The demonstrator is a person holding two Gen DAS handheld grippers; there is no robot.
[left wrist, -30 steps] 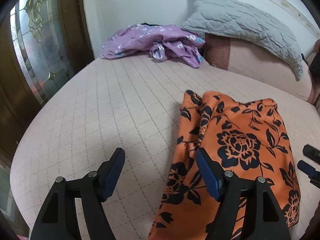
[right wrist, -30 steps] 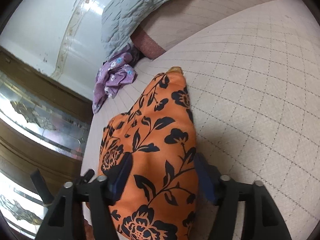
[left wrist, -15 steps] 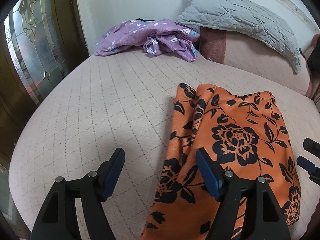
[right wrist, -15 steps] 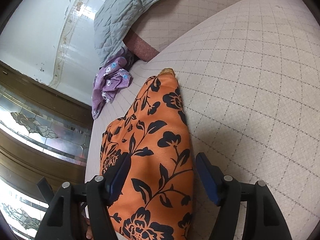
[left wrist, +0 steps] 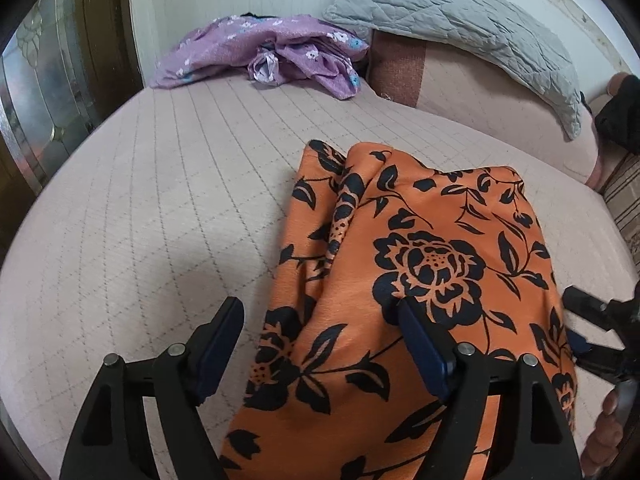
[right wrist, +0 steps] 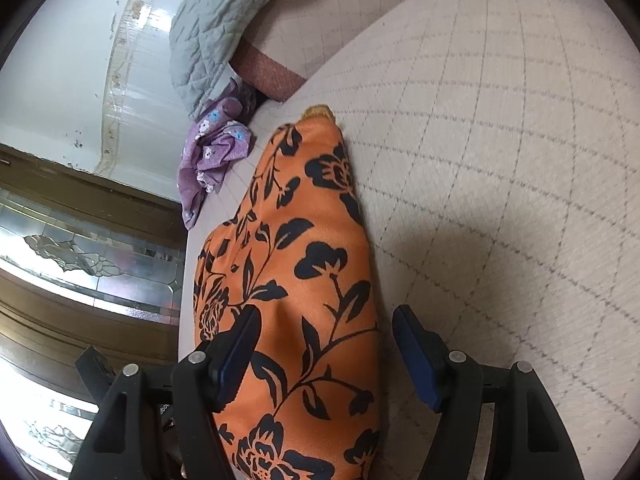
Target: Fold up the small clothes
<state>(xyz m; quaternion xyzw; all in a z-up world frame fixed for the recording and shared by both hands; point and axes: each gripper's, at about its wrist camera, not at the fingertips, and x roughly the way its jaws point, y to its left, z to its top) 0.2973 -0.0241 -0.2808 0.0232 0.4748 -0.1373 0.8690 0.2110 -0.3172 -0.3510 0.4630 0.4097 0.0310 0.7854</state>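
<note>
Orange floral garment point(left wrist: 424, 264) lies spread on the quilted pink bedspread point(left wrist: 168, 208), filling the centre and lower right of the left wrist view. Left gripper point(left wrist: 320, 344) has its fingers wide apart: the left pad sits over bare bedspread, the right pad over the cloth, and the garment's left edge runs up the frame between them. Whether either pad touches the fabric cannot be told. In the right wrist view the same garment point(right wrist: 304, 280) runs from the lower centre up toward the upper middle of the frame, ending in a narrow tip. Right gripper point(right wrist: 324, 340) is likewise spread, fingers apart: its left pad over the cloth, its right pad over bedspread point(right wrist: 500, 200), with the garment's right edge between them. Nothing is clamped.

Right gripper also shows at the right edge of the left wrist view, beside the garment's right border, with part of the person's hand point(left wrist: 608, 428) below it. Purple floral cloth point(left wrist: 264, 52) lies bunched at the upper centre, well apart from the garment, next to a grey quilted pillow point(left wrist: 460, 20).
</note>
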